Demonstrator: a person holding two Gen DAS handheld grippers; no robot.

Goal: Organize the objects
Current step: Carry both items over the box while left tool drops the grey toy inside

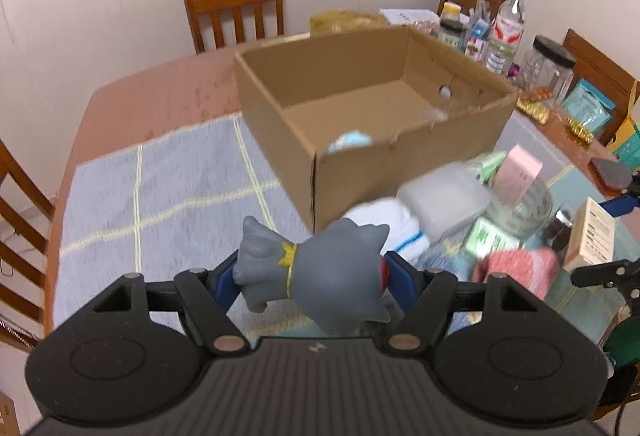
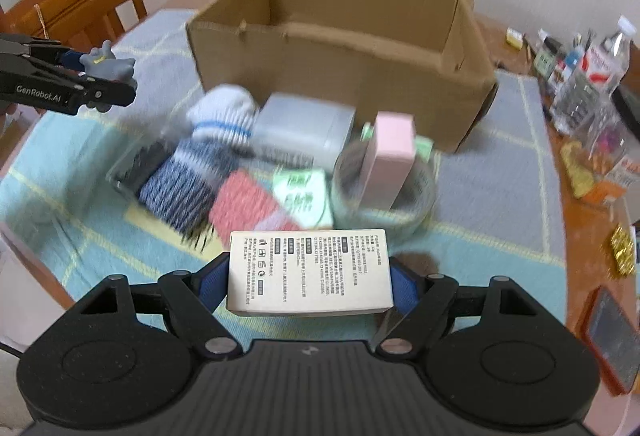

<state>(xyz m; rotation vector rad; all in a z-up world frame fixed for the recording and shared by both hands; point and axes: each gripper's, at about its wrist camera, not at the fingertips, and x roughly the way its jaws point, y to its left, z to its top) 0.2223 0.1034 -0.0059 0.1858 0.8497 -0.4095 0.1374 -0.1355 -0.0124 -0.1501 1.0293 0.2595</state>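
Clamped between the left gripper point(image 1: 312, 276)'s blue pads, a grey rubbery cat-like figurine point(image 1: 316, 272) is hanging short of the open brown cardboard box point(image 1: 360, 108). Right gripper point(image 2: 310, 284) is squeezing a white printed carton point(image 2: 308, 272). Releasing early risks dropping either onto the sock pile point(image 2: 216, 160).

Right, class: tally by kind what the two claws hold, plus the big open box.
Toy figures: 1, grey toy figure, left claw
Small cartons: 1, white printed carton, right claw
Open boxes: 1, cardboard box
Total: 3
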